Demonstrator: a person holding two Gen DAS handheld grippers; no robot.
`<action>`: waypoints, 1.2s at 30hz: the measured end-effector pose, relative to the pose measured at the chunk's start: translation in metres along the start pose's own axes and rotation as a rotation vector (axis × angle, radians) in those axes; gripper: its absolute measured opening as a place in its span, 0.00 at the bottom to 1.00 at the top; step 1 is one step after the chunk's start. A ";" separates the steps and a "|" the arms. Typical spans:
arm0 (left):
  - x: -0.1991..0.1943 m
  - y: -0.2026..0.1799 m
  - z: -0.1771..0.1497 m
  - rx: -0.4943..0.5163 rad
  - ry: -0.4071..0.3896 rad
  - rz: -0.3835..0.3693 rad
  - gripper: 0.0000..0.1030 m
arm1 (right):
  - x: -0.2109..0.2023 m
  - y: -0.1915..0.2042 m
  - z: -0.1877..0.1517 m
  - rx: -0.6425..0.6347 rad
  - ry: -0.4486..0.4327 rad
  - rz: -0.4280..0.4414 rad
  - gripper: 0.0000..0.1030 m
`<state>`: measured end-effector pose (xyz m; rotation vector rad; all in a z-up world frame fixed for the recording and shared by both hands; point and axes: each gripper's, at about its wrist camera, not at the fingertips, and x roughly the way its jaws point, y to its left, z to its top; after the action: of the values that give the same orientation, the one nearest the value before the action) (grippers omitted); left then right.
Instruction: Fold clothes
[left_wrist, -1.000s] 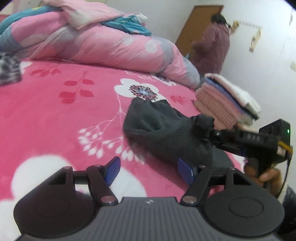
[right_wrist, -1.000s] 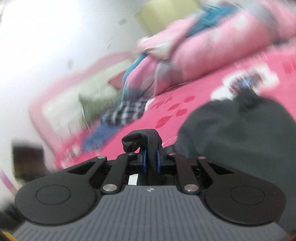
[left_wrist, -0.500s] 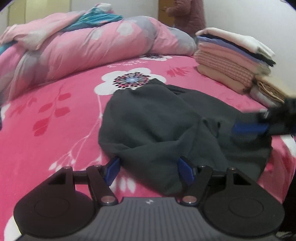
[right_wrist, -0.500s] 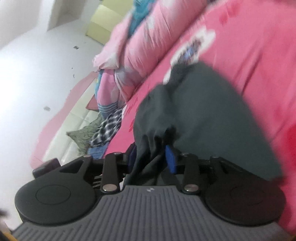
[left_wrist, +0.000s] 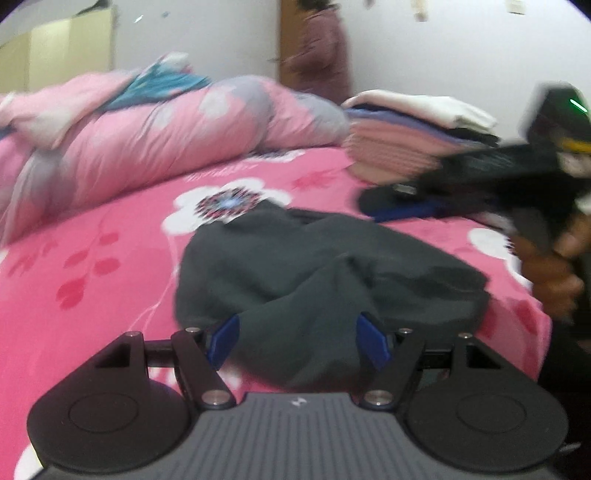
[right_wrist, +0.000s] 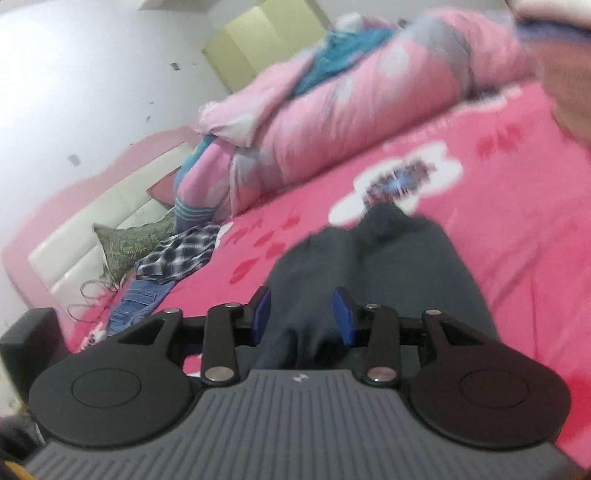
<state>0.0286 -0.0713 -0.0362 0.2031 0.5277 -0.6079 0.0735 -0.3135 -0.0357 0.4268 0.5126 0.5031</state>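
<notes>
I have the dark grey garment (left_wrist: 325, 273) lying crumpled on the pink floral bedspread (left_wrist: 92, 258), just this side of the big white flower (left_wrist: 225, 203) printed on it. My left gripper (left_wrist: 297, 341) is spread wide, its blue pads on either side of a raised ridge of grey cloth at the near edge, gripping nothing. My right gripper (right_wrist: 302, 317) is also open, roughly half as wide, with a hump of the same garment sitting between its pads (right_wrist: 341, 314); I judge it is not clamped, as there is a gap on both sides. In the left view it hangs blurred above the far side of the garment, towards the stack of folded clothes (left_wrist: 406, 136) beyond.

The risks from here: the garment is bunched, not flat, so closing either pair of tongs now could catch several layers at once and lock a wrinkle into the fold. If the left pads close on that thick ridge, the cloth may slip out as I lift. The right side is blurred by motion, and a fast sweep there could drag the garment off towards the flower, or knock the stack. The rolled pink quilt (left_wrist: 155, 140) beyond the flower is well clear.
</notes>
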 end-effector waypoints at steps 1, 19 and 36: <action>0.001 -0.006 0.001 0.024 -0.004 -0.001 0.69 | 0.004 0.003 0.005 -0.019 0.004 -0.002 0.37; -0.015 -0.045 -0.022 0.334 -0.075 -0.037 0.61 | 0.044 0.005 -0.032 -0.097 0.281 -0.123 0.13; 0.028 -0.055 -0.050 1.024 -0.035 -0.048 0.69 | 0.051 -0.025 -0.018 0.034 0.369 0.007 0.14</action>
<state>-0.0047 -0.1129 -0.0949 1.1452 0.1435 -0.8875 0.1102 -0.3011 -0.0808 0.3698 0.8761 0.5842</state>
